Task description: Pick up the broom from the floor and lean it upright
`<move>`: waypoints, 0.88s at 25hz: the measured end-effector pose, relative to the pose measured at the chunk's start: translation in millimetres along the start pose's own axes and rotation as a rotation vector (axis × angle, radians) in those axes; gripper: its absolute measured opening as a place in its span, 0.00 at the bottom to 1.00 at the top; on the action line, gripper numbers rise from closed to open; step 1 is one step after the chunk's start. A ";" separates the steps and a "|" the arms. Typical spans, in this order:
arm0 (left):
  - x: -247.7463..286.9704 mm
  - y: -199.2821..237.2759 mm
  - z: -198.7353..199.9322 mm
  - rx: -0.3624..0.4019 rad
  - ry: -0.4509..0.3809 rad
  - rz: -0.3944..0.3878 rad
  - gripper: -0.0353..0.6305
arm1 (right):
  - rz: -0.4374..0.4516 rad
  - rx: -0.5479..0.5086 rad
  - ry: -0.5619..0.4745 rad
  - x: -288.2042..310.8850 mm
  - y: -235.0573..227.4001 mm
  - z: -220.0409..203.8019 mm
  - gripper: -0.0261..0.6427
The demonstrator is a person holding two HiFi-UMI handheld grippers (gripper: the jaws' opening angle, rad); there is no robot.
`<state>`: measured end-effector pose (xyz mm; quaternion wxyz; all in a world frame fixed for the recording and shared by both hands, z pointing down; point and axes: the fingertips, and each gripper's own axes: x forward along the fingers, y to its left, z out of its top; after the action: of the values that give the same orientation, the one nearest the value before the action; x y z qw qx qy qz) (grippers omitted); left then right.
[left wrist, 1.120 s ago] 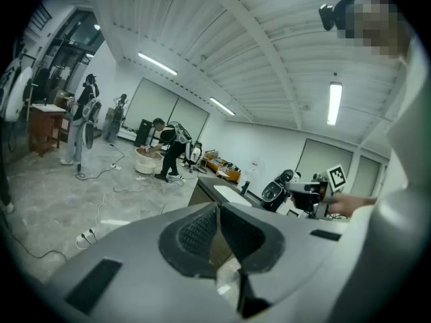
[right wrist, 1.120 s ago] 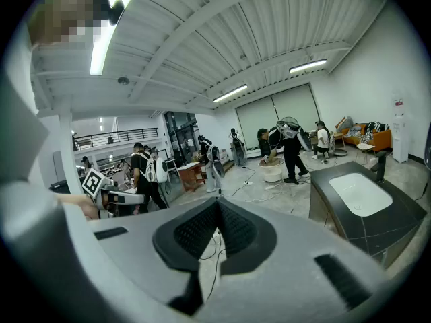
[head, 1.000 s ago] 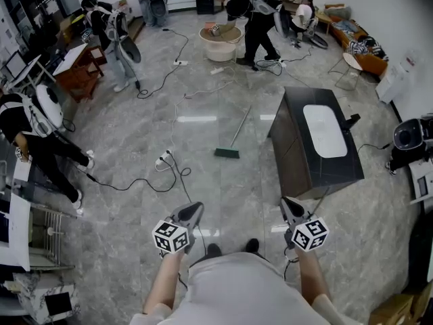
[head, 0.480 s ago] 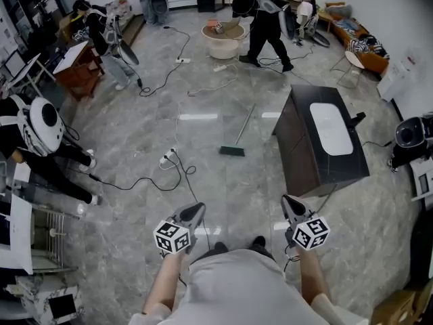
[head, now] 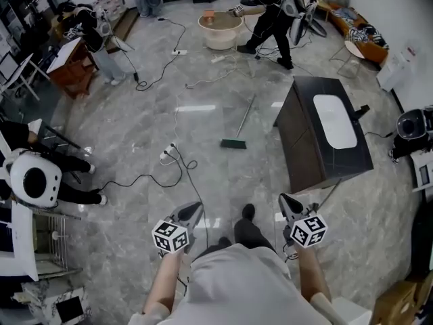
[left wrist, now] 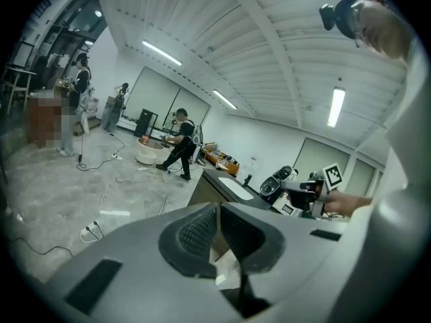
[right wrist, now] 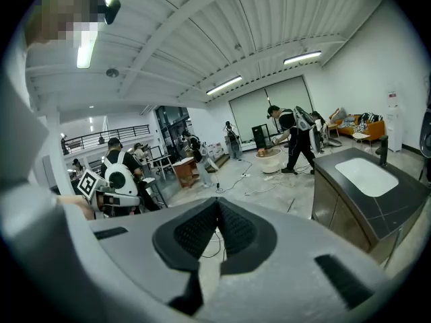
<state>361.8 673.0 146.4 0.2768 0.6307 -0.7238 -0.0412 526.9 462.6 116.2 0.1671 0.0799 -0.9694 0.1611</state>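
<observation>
The cube on each gripper bears black-and-white square code patterns; other print is too small to read. The left gripper [head: 194, 210] and right gripper [head: 287, 202] are held side by side on outstretched forearms at near centre. Both point forward and slightly down, each with its jaws pressed together on nothing. The broom [head: 241, 122] lies flat on the floor [head: 135, 127], well ahead of both and just left of the dark cabinet [head: 298, 137], brush head nearest.

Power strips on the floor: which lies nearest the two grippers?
The white power strip just left of the broom head, with black cables plugged in; the other strips lie far off near the round tub.
</observation>
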 end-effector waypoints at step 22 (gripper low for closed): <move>220.5 94.1 121.1 -0.008 0.040 0.075 0.08 | 0.076 0.030 0.039 200.7 -199.2 110.9 0.04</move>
<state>211.9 450.6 159.5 0.2948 0.6028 -0.7411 -0.0212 348.6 218.3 144.3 0.1785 0.0424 -0.9657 0.1836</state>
